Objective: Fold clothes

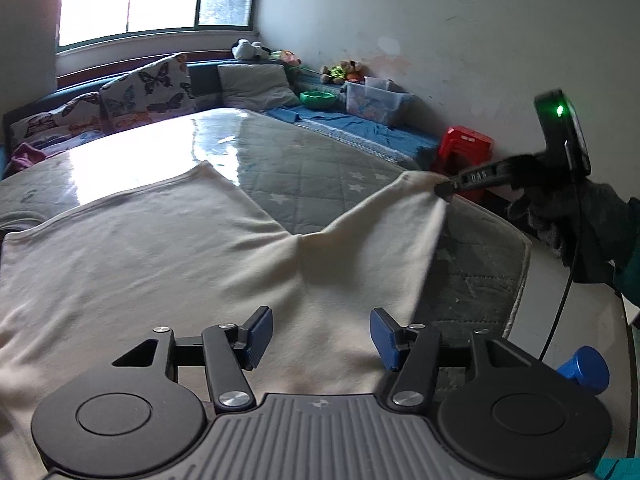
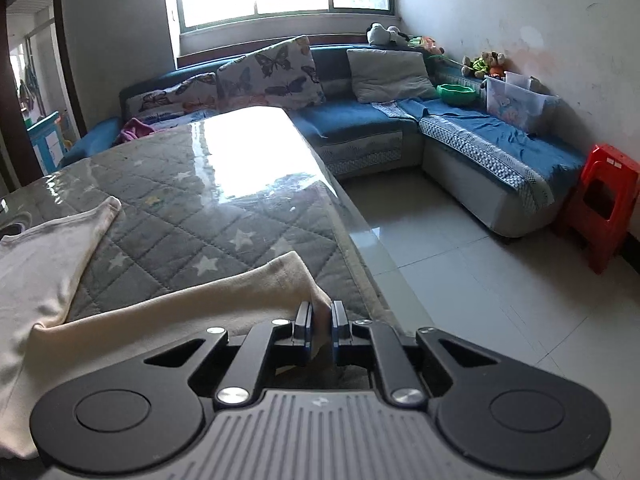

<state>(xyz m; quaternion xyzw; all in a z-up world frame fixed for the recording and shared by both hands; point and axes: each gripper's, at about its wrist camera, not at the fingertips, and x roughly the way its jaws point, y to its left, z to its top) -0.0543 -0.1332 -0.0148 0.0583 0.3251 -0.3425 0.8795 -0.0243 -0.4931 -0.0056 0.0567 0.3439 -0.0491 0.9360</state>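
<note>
A cream-white garment (image 1: 160, 256) lies spread on the grey quilted star-pattern table cover (image 1: 304, 172). My left gripper (image 1: 322, 336) is open just above the garment's near part, its blue pads apart with cloth between and below them. My right gripper (image 1: 444, 192) is shut on the garment's right corner and holds it lifted and stretched to the right. In the right wrist view, the right gripper (image 2: 320, 320) pinches the cream cloth (image 2: 224, 296) near the table's right edge (image 2: 360, 248). The garment's other tip (image 2: 100, 208) lies flat at the left.
A blue corner sofa (image 2: 360, 124) with butterfly cushions (image 2: 276, 72) runs along the back and right wall. On it stand a green bowl (image 2: 456, 94) and a clear plastic box (image 2: 516, 104). A red stool (image 2: 600, 204) stands by the wall. Tiled floor (image 2: 460, 260) lies right of the table.
</note>
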